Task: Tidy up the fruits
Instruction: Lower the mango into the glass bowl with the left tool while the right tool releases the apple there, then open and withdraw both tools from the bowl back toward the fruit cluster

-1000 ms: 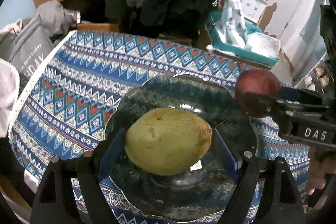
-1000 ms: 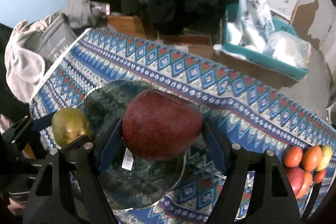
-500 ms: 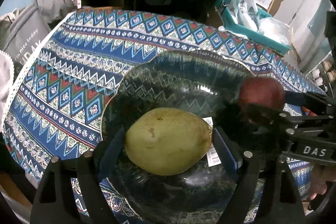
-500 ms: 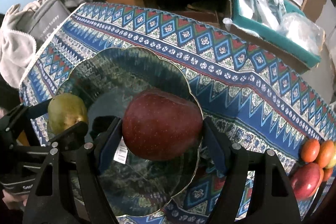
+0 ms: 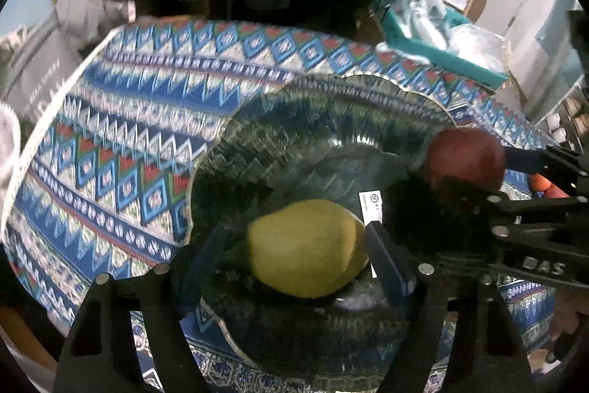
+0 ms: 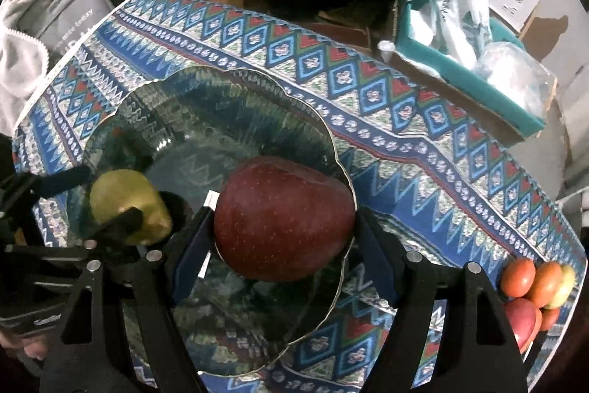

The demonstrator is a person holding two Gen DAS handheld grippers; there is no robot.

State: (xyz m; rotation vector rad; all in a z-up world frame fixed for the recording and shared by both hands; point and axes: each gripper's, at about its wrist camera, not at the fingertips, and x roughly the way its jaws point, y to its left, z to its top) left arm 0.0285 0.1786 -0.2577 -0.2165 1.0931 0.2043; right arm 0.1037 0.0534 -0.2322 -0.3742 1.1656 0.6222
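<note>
A clear glass plate (image 5: 331, 105) (image 6: 191, 105) lies on the patterned tablecloth. In the left wrist view a green-yellow mango (image 5: 307, 247) lies low on the plate between the fingers of my left gripper (image 5: 294, 260); a gap shows at the left finger, the right finger touches the fruit. My right gripper (image 6: 283, 238) is shut on a dark red mango (image 6: 283, 218) over the plate's right part. That red mango (image 5: 465, 159) and the right gripper also show in the left wrist view. The green mango (image 6: 129, 205) shows in the right wrist view.
Several red and orange fruits (image 6: 533, 286) lie in a pile on the cloth at the right. A teal tray (image 6: 475, 61) with plastic bags stands beyond the table's far edge. A grey bag (image 6: 70, 21) and clothes sit at the left.
Both grippers have come down lower over the plate. The left fingers have spread wider around the green mango, which now rests on the plate. The right still holds the red mango.
</note>
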